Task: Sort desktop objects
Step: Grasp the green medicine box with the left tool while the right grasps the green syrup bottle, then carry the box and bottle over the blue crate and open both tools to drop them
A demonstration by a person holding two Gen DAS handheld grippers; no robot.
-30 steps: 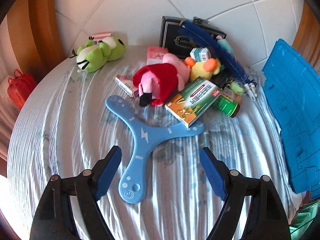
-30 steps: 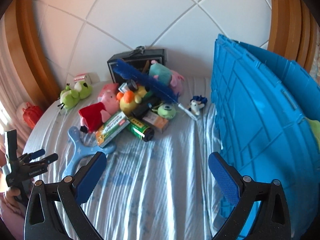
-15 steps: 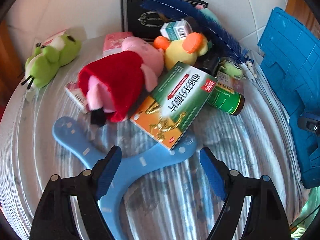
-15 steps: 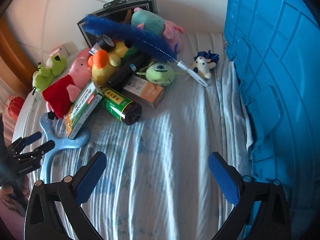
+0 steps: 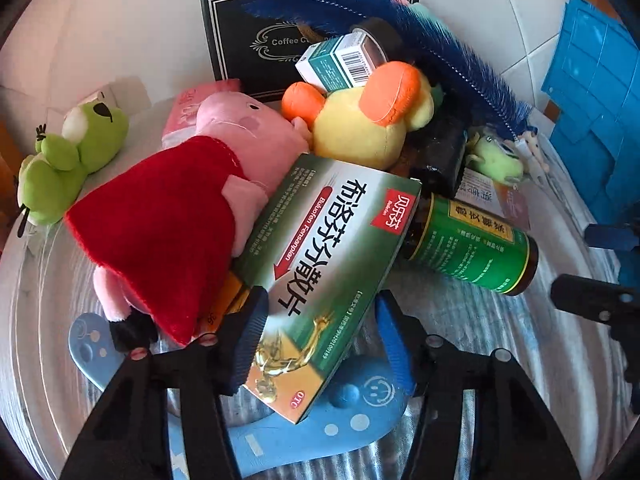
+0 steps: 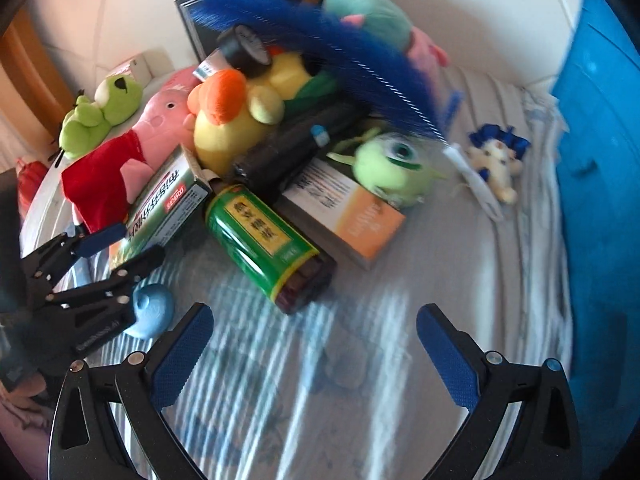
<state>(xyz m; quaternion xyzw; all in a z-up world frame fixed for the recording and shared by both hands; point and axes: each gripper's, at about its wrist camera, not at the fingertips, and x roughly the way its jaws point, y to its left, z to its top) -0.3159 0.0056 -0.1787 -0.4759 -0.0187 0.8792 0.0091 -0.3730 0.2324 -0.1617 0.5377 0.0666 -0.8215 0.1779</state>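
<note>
Left claw [image 5: 316, 340] closing around the medicine box [image 5: 320, 276]
Its pads are flanking the box at lower centre, contact unclear; right claw [image 6: 312, 352] is hanging spread.

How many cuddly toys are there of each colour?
Green: 2, frog and one-eyed monster
Pink: 1, pig
Yellow: 1, duck
Teal and pink: 1, plush at the back
White: 1, little bear
Total: 6

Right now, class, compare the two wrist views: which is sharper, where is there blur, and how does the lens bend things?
Left wrist view: sharp, the green medicine box print legible; edges bulge, corners black. Right wrist view: motion-smeared, blue feather and striped cloth streaky; same fisheye curve.
</note>
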